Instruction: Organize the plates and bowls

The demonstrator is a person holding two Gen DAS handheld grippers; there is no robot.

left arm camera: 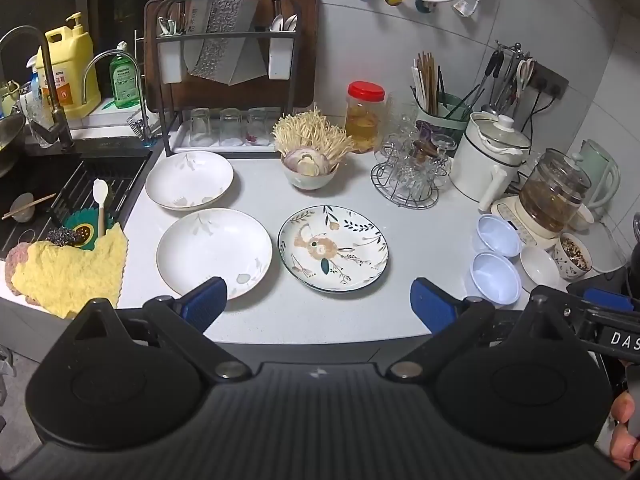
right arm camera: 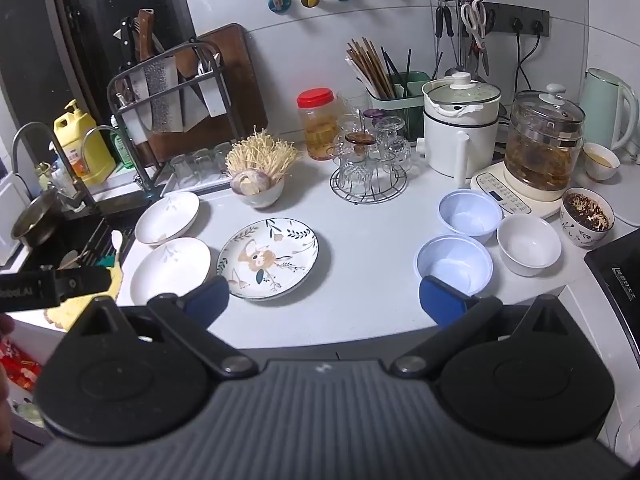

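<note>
Left wrist view: left tongs [left arm camera: 318, 300] tilted down toward the worktop [left arm camera: 412, 216], blue pads wide apart, nothing between them, hovering over the near edge. Right wrist view: right tongs [right arm camera: 324, 300] in the same downward tilt, pads likewise spread and empty.

Task items all rest on the worktop. Two white plates [left arm camera: 214, 252] sit side by side near the sink [left arm camera: 80, 184], one behind the other. The floral plate [left arm camera: 333, 248] lies just right of the nearer white one, apart from it. Two pale blue bowls [left arm camera: 496, 266] stand well to the right, with a small white bowl [left arm camera: 540, 264] beside them.

Only the left view shows the yellow cloth [left arm camera: 68, 272] draped at the sink edge and a spatula in the sink rack. Only the right view shows a cup of tea-coloured liquid [right arm camera: 600, 160] beside the glass kettle [right arm camera: 544, 140], and a dark cooktop corner at far right.

Room: grey-white tiled wall, a knife rack [left arm camera: 224, 52] in front of a cutting board, a red-lidded jar [left arm camera: 365, 116], a wire stand of glasses, a chopstick holder, a white pot, a bowl of enoki mushrooms [left arm camera: 310, 148].
</note>
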